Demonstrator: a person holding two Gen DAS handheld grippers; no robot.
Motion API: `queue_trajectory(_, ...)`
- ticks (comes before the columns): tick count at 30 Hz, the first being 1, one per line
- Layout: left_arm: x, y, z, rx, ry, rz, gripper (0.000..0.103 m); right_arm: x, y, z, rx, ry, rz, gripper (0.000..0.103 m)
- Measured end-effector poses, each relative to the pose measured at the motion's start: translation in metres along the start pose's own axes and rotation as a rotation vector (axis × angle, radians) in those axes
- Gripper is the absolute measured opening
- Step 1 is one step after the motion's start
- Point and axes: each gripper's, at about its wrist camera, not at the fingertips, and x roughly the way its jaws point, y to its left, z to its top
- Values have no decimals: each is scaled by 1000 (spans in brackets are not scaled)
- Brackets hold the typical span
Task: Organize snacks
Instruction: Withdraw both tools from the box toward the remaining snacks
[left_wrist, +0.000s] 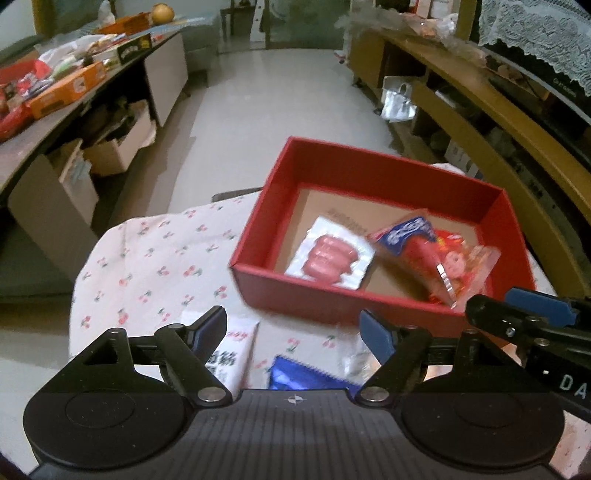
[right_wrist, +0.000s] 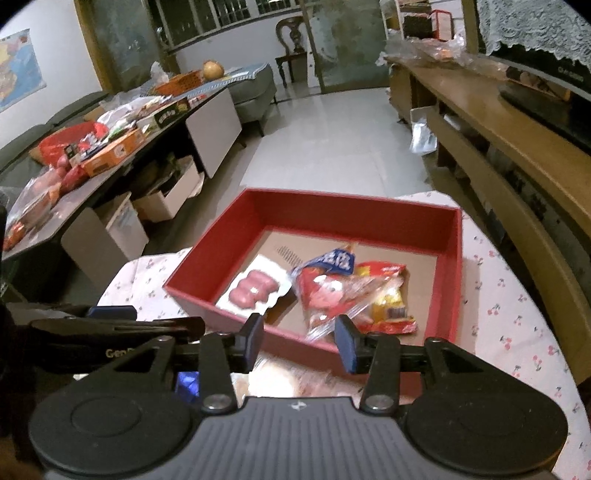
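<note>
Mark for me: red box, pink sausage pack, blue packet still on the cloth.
red box (right_wrist: 229, 306), right wrist view, outer face of near wall.
pink sausage pack (right_wrist: 255, 290), right wrist view, on the pink sausages.
blue packet (left_wrist: 295, 376), left wrist view, visible top part above the gripper body.

The box (left_wrist: 369, 295) at frame centre is red outside and on its inner walls, with a brown cardboard floor. Inside, the sausage pack (left_wrist: 328, 258) is silver-white with pink contents. The snack bag (right_wrist: 332, 291) is red with a blue top band and clear edges; the packet (right_wrist: 391, 306) beside it is red and yellow. The cloth (left_wrist: 155, 266) on the surface is white with a red cherry print. Each tool (left_wrist: 295, 332) is black with blue pads (left_wrist: 375, 338).
</note>
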Motion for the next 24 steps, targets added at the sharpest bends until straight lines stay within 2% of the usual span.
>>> queue_trajectory(6,-3,16,-8,-1,12,10,84,1,15,-9,-15,30,22,49)
queue_trajectory(9,-4,20,-16,2,26,-12,84,3,22,-13,-27,47,27,50)
queue_trajectory(13,-2,11,-27,37,50,-43,84,2,22,-14,-23,51,23,50)
queue_trajectory(19,8,0,-43,81,98,-49,84,-3,17,-16,-13,52,18,51)
queue_trajectory(24,9,-5,-49,100,106,-62,88,-5,11,-15,4,51,18,54)
